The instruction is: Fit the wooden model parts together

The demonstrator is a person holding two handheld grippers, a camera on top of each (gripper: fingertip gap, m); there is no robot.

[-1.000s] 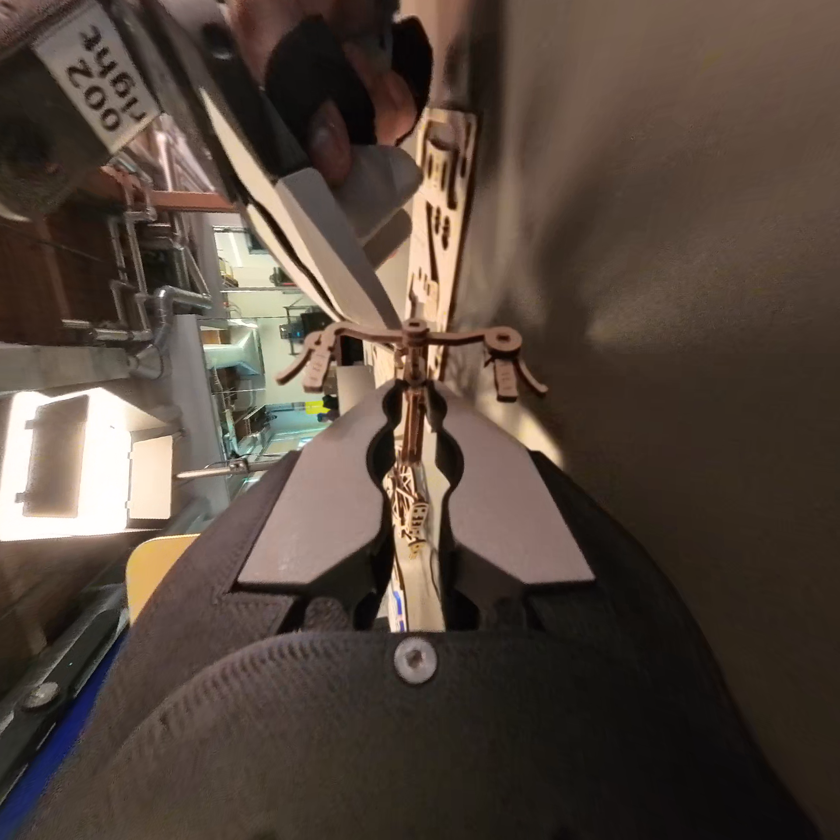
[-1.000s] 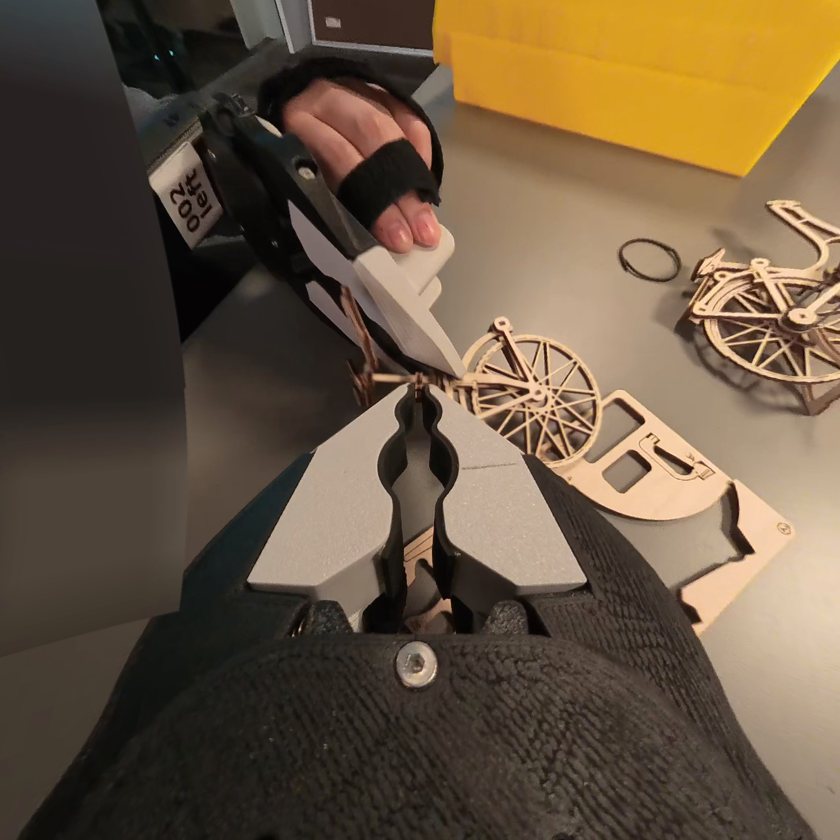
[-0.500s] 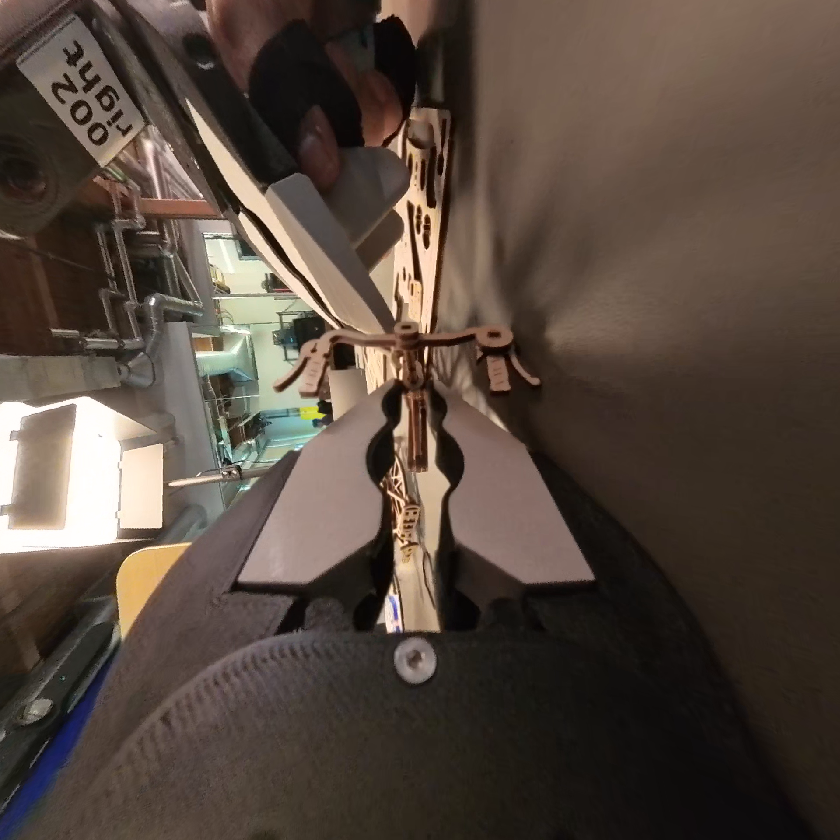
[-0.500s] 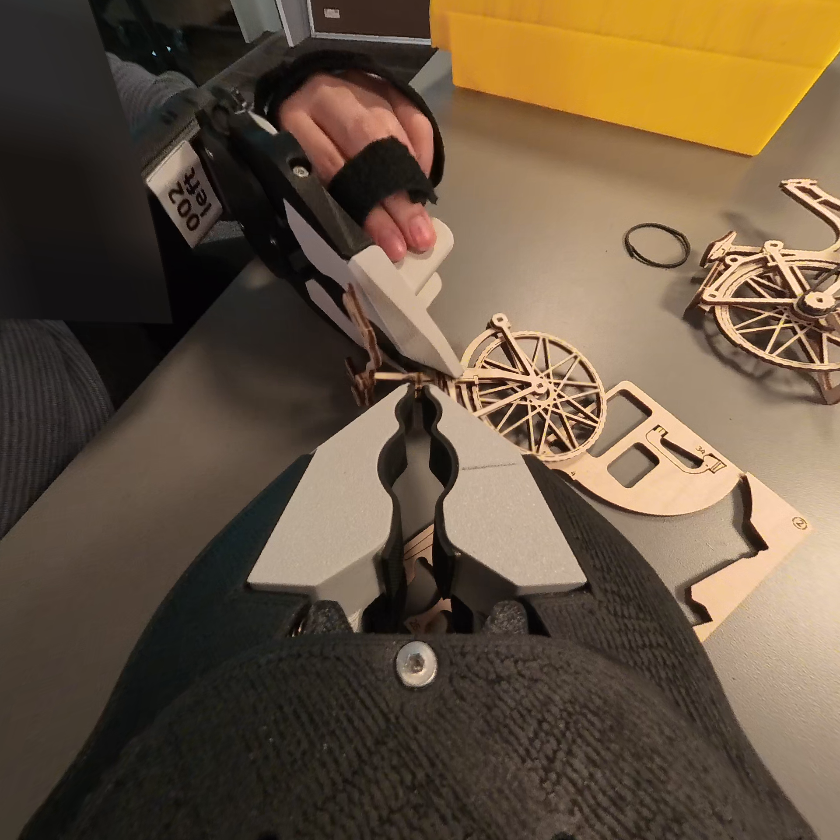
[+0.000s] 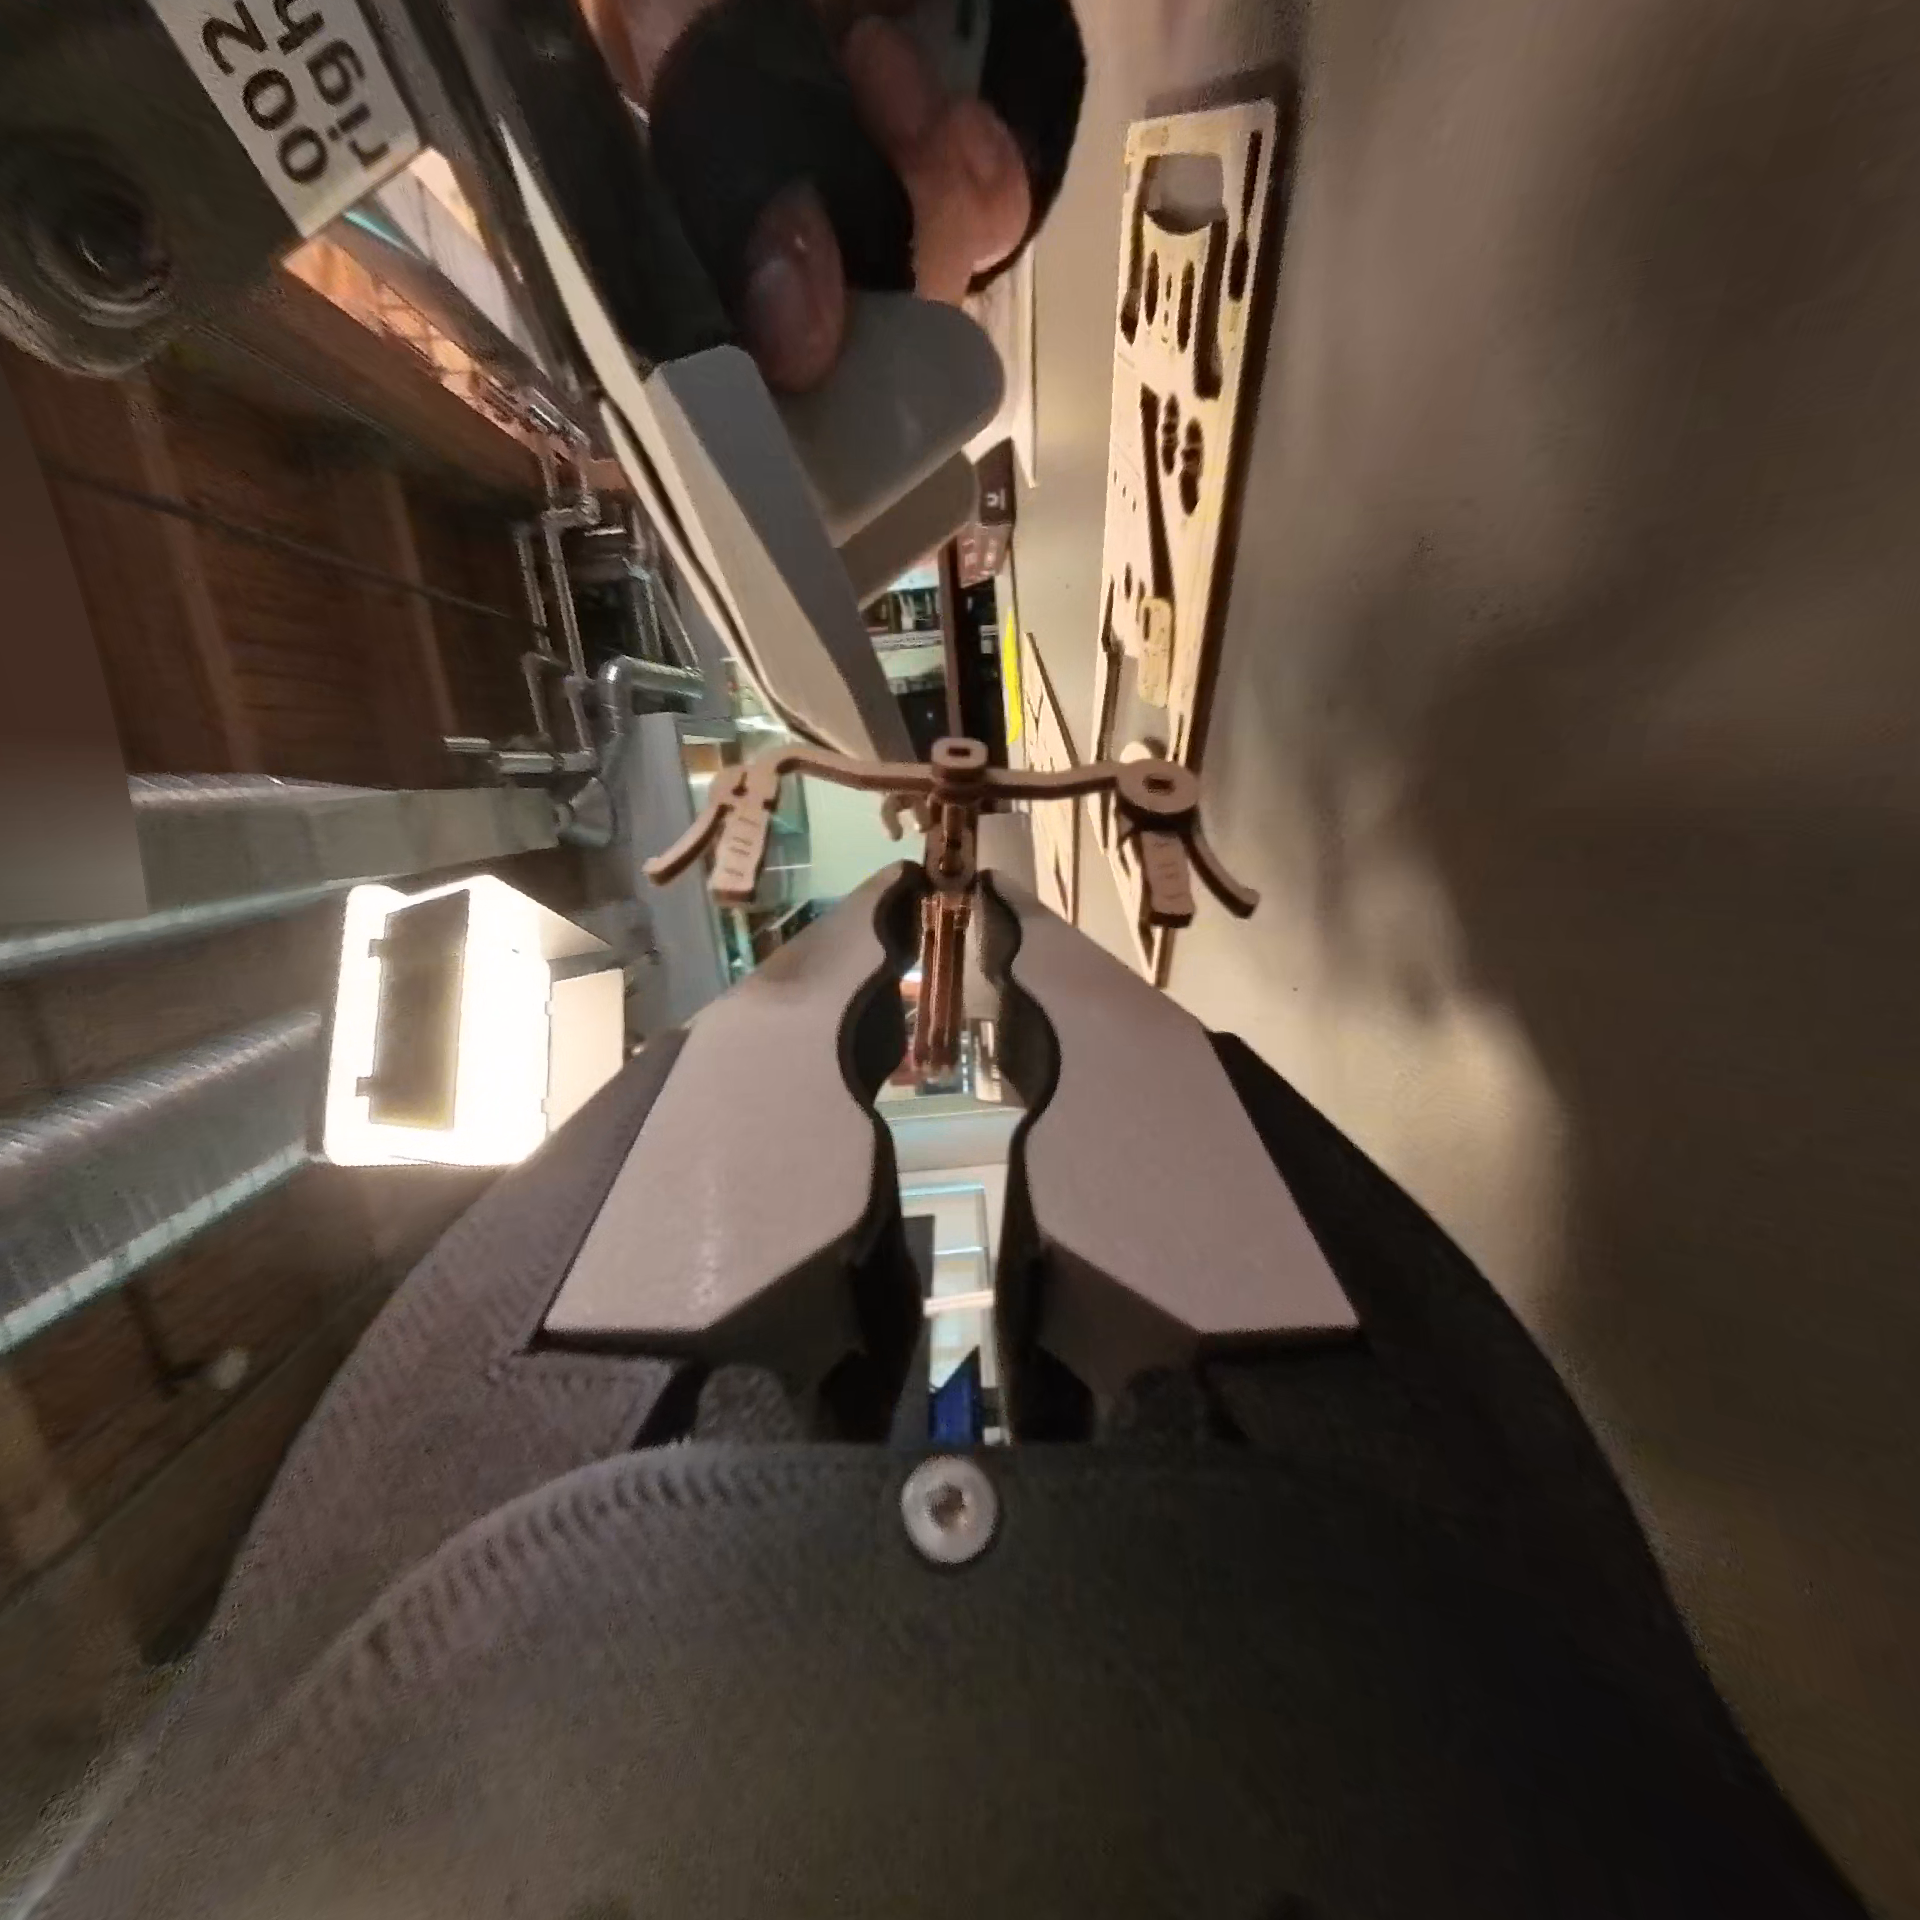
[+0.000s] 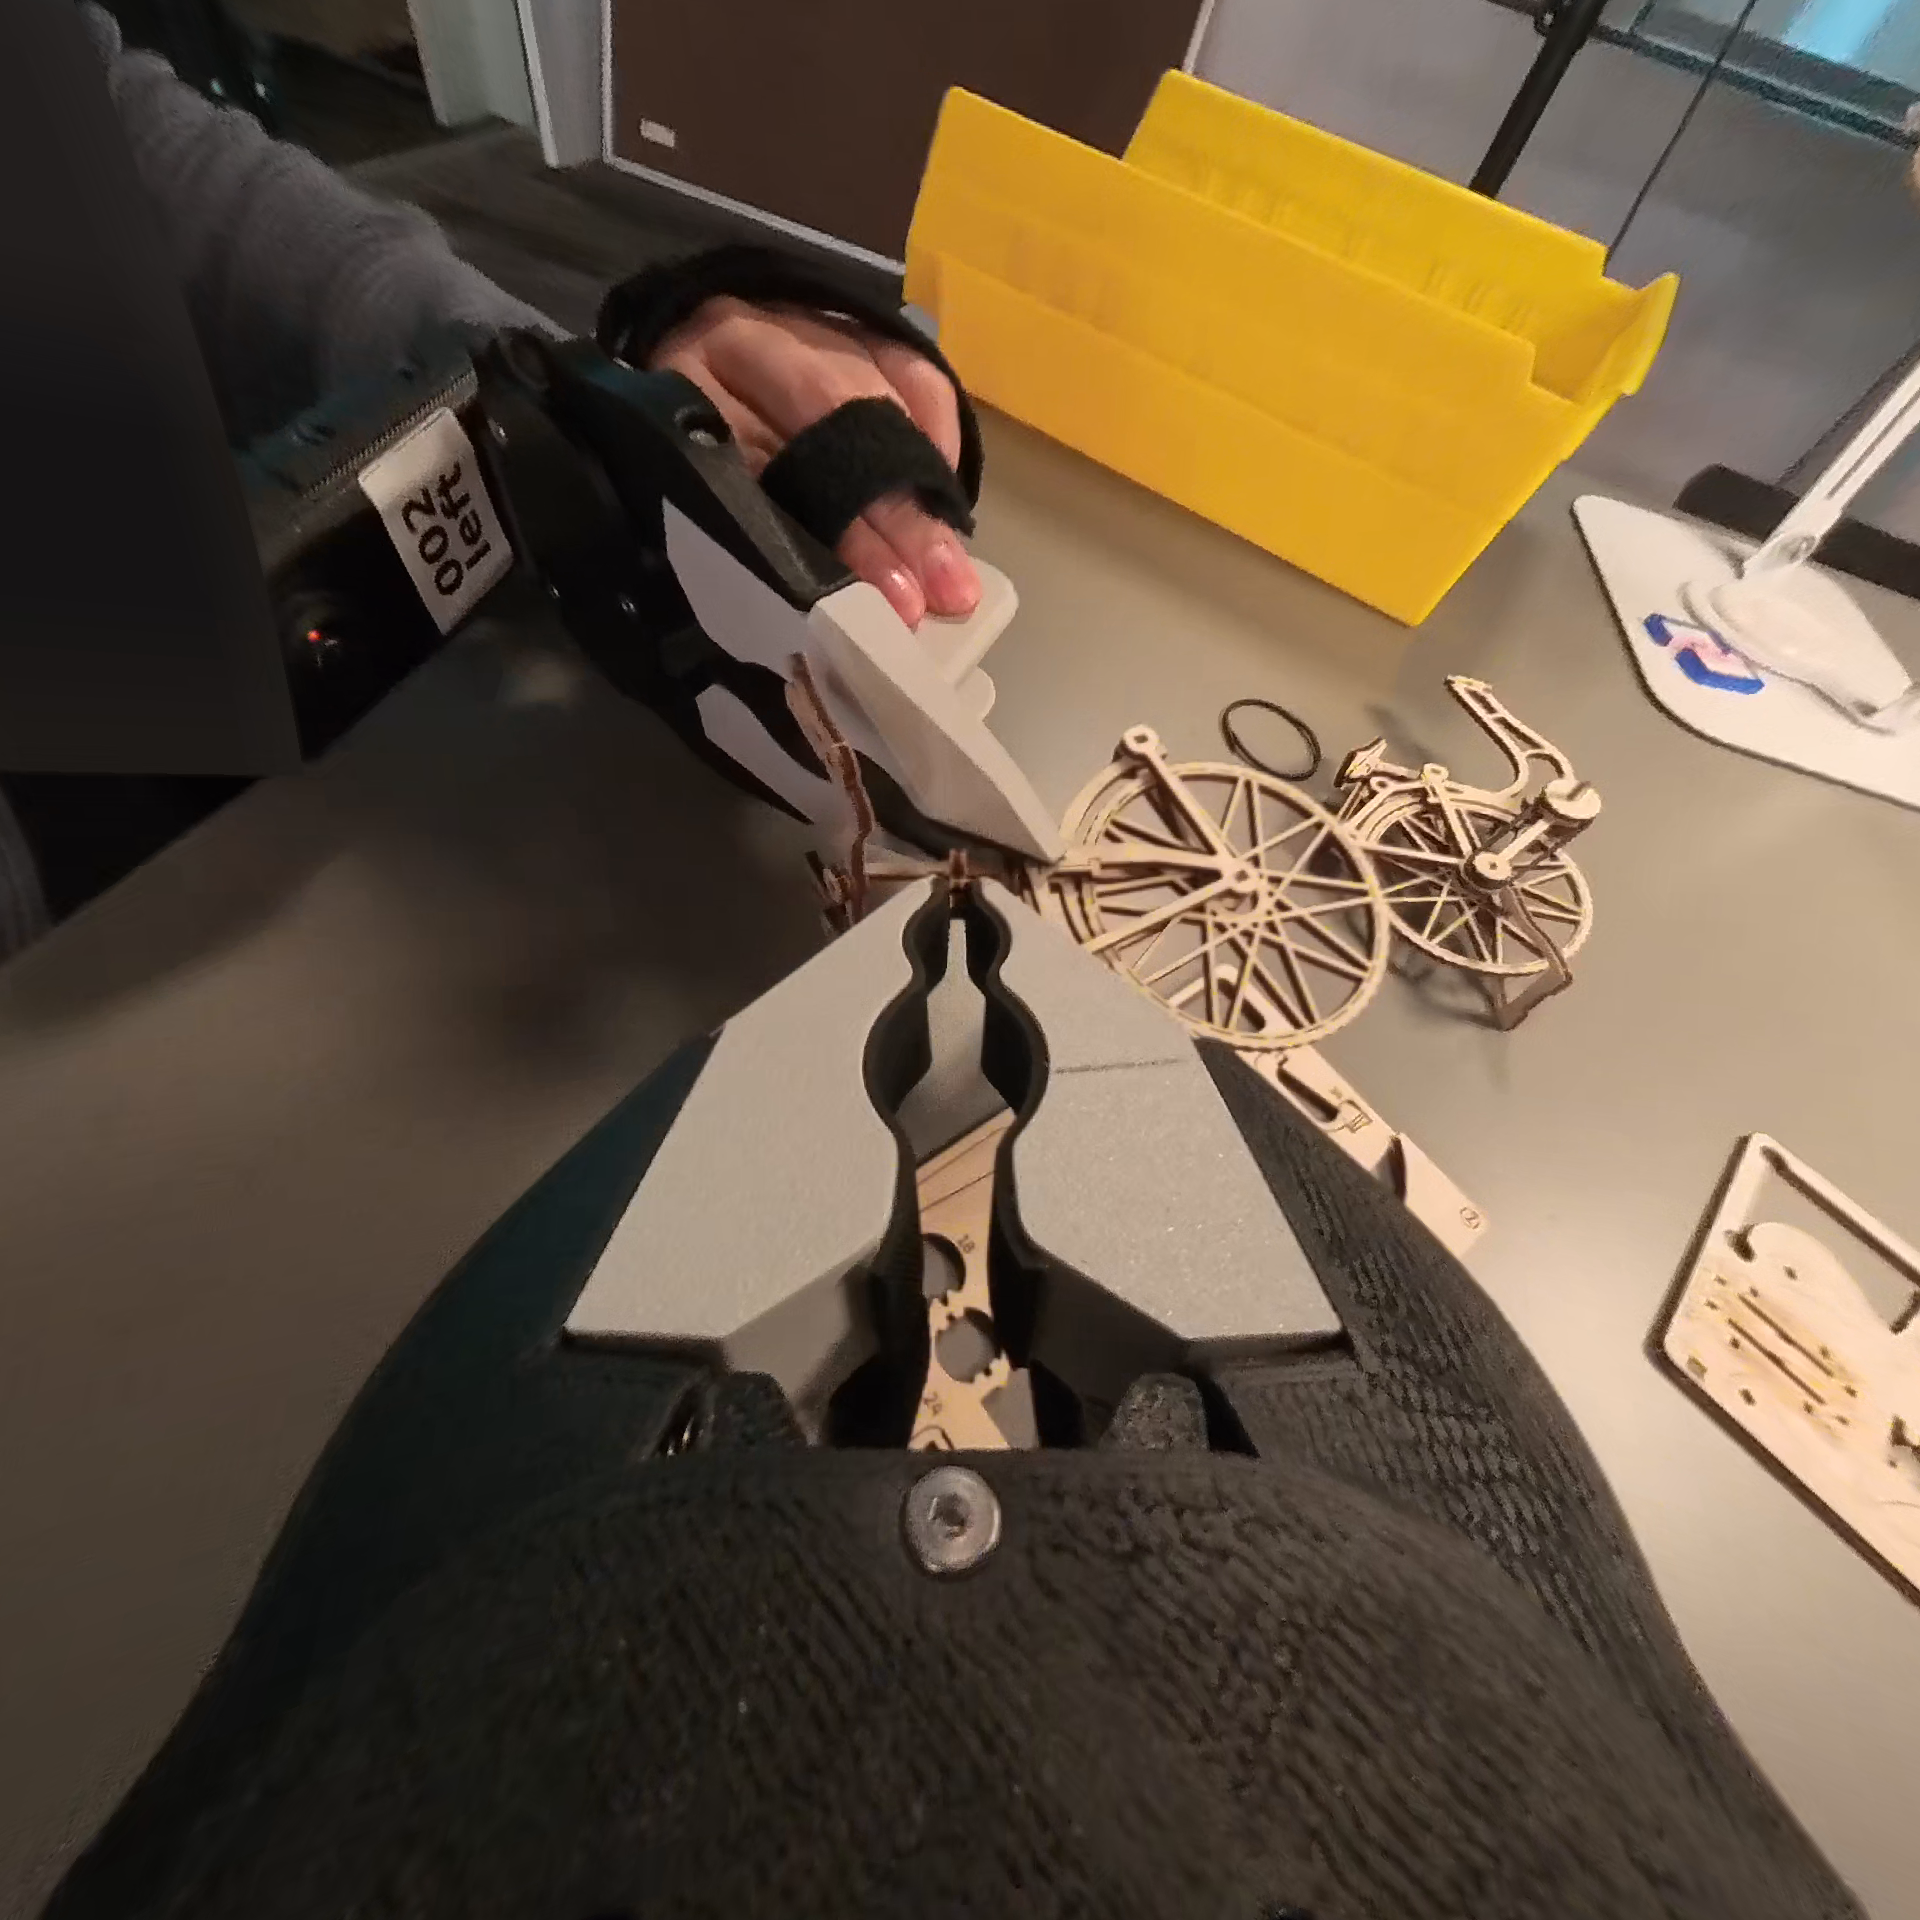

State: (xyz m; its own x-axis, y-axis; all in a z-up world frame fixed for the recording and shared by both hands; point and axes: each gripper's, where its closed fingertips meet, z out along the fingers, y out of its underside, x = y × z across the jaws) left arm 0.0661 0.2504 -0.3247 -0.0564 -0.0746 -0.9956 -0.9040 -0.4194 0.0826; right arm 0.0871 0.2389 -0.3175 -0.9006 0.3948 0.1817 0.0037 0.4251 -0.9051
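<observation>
A wooden front wheel (image 6: pixel 1216 904) with fork and handlebar (image 6: pixel 854 831) hangs above the grey table (image 6: pixel 1714 987). My left gripper (image 6: pixel 1039 847) is shut on the fork next to the wheel. In the left wrist view, its fingertips (image 5: pixel 945 894) clamp the fork (image 5: pixel 940 977) just below the handlebar (image 5: pixel 1039 779). My right gripper (image 6: pixel 956 906) is shut on the thin stem piece at the handlebar's middle. It also shows in the left wrist view (image 5: pixel 878 727), touching the handlebar centre from above. The rear half of the wooden bicycle (image 6: pixel 1475 883) stands on the table just behind the wheel.
A black rubber ring (image 6: pixel 1223 732) lies behind the wheel. A yellow bin (image 6: pixel 1247 343) stands at the back. Cut-out wooden sheets lie under the wheel (image 6: pixel 1340 1122) and at the right (image 6: pixel 1787 1330). A white pad with a clear stand (image 6: pixel 1766 665) is far right. Both grippers' tips are close together, under 4 cm apart. From either gripper's tips it is about 15 cm to the wooden bicycle (image 6: pixel 1475 883).
Both grippers, still clamped on the front wheel assembly, have risen and tilted with it. The rear bicycle half now appears closer behind the wheel. The grips have not changed.
</observation>
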